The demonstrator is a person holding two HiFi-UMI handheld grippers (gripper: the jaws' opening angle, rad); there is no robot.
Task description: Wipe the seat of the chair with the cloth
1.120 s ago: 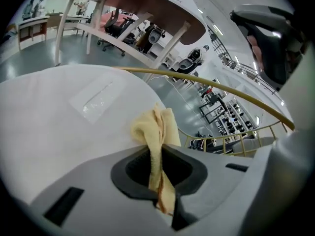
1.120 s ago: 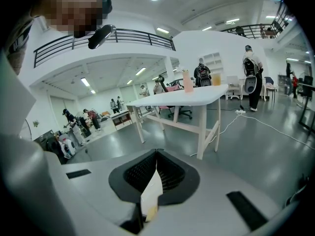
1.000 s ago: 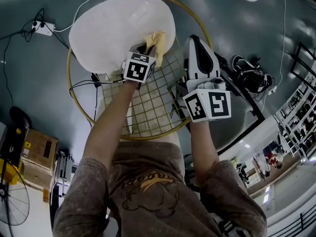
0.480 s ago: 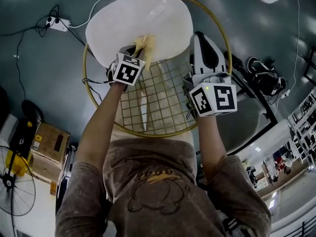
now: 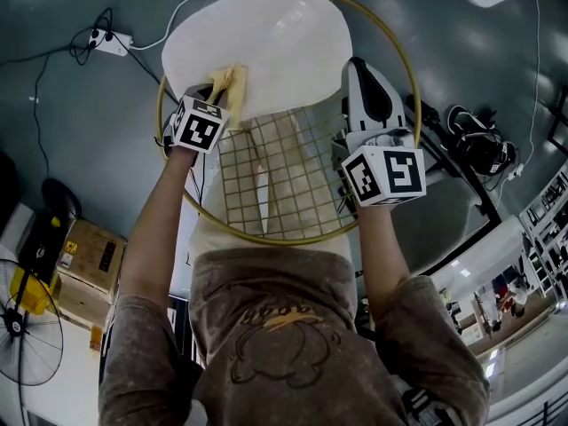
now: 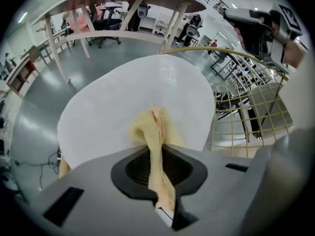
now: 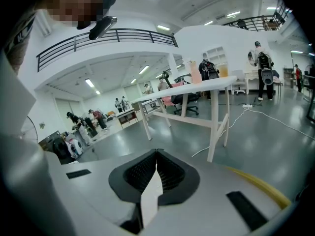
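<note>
Head view: I am looking steeply down on the chair, and the left gripper (image 5: 217,91) is working at the near left edge of the white seat (image 5: 284,34). Its fingers are clenched on the yellow cloth (image 5: 232,83), whose free end is lying on the seat just past the wire back (image 5: 275,176). The right gripper (image 5: 362,71) is hanging at the right side of the back, beside the seat's right edge and well apart from the cloth. So the left one is the nearer hand, and I judge the wipe to be its job alone.

Left gripper view: the fingers are gripping the cloth as a narrow fold, and its long axis is running straight out along them. The bunched end is touching the seat at the near rim. Most of the seat is spreading ahead and to both sides of that end, with the wider bare stretch ahead. The wire back is curving away on the right. I am reckoning the next stroke needs to go forward across the seat, or sideways to the right, with the cloth pressed flat.

Right gripper view: these fingers are pressed together with nothing between them. They are pointing out at the room and not at the seat.
</note>
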